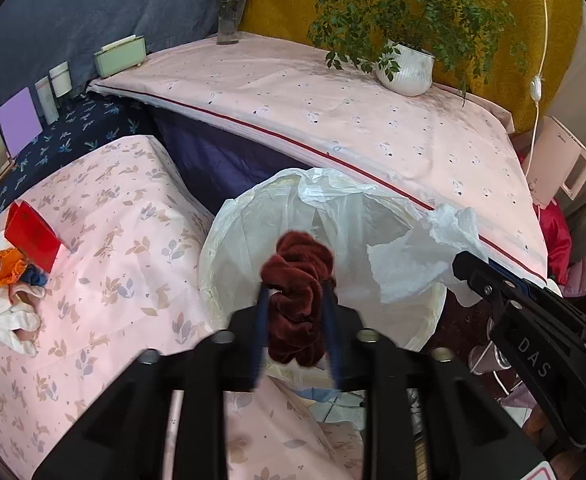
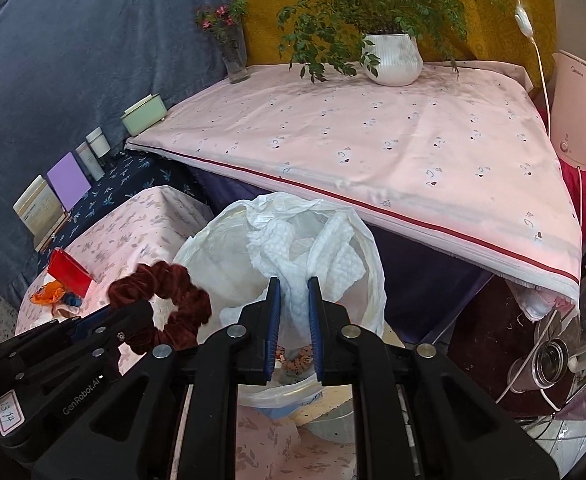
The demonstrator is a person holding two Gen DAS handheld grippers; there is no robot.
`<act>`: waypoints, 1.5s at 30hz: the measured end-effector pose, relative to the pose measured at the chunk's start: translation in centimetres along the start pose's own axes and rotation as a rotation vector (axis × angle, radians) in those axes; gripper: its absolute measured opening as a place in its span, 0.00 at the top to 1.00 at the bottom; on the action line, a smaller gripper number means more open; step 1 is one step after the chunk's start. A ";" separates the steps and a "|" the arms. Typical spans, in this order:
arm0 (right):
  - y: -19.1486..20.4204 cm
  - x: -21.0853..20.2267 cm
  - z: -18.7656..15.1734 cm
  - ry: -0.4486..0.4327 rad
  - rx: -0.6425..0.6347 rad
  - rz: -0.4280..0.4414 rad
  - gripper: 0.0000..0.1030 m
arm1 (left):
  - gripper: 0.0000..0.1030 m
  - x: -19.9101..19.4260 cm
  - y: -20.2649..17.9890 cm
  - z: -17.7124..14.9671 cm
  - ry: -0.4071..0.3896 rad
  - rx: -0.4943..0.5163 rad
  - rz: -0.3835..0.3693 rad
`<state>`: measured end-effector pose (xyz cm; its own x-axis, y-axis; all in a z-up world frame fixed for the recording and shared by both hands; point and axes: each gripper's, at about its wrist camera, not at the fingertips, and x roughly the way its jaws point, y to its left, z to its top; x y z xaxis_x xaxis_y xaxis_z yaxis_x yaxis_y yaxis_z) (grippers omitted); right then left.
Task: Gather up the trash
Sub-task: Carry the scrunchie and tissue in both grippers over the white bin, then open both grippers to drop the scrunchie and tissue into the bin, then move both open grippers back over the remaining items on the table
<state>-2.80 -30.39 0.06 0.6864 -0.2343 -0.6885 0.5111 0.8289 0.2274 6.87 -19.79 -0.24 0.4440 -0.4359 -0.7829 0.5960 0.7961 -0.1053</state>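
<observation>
My left gripper (image 1: 296, 292) is shut on a dark red velvet scrunchie (image 1: 299, 280) and holds it over the open mouth of a bin lined with a white plastic bag (image 1: 229, 240). My right gripper (image 2: 295, 284) is shut on a crumpled white paper towel (image 2: 293, 252) and holds it over the same bin (image 2: 367, 276). The right gripper also shows in the left wrist view (image 1: 463, 266) with the paper towel (image 1: 413, 260). The scrunchie also shows in the right wrist view (image 2: 165, 296), with the left gripper (image 2: 133, 312) low at the left.
A small table with a pink floral cloth (image 1: 105, 264) carries a red box (image 1: 33, 236), an orange scrunchie (image 1: 3, 270) and a white cloth (image 1: 13, 316). A larger pink-covered table (image 1: 333, 120) holds a potted plant (image 1: 407, 68), a flower vase (image 1: 229, 20) and a green box (image 1: 121, 56).
</observation>
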 end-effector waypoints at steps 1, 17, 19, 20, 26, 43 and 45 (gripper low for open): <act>-0.1 0.1 0.0 0.001 0.002 -0.001 0.87 | 0.49 0.0 0.0 0.0 -0.010 -0.005 0.006; 0.8 1.2 -0.1 0.021 -0.010 0.009 0.87 | 0.47 -0.3 1.9 -0.4 -0.026 -0.041 0.057; 1.0 1.2 -0.1 0.021 -0.014 0.006 0.85 | 0.47 -0.4 2.2 -0.5 -0.027 -0.047 0.064; 1.1 1.2 0.0 0.017 -0.015 0.001 0.85 | 0.47 -0.4 2.4 -0.6 -0.026 -0.051 0.068; 1.9 1.1 0.0 0.010 -0.029 -0.001 0.77 | 0.40 -0.9 3.5 -1.0 -0.034 -0.076 0.094; 7.4 0.3 -0.7 0.009 -0.120 0.052 0.70 | 0.38 -3.7 10.0 -3.3 -0.054 -0.221 0.162; 8.3 0.2 -0.8 0.009 -0.132 0.061 0.70 | 0.38 -4.2 10.9 -3.6 -0.057 -0.241 0.170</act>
<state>1.17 -23.14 1.22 0.7090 -0.1774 -0.6826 0.3955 0.9013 0.1766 9.15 -7.76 -0.34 0.5646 -0.3050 -0.7669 0.3368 0.9335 -0.1233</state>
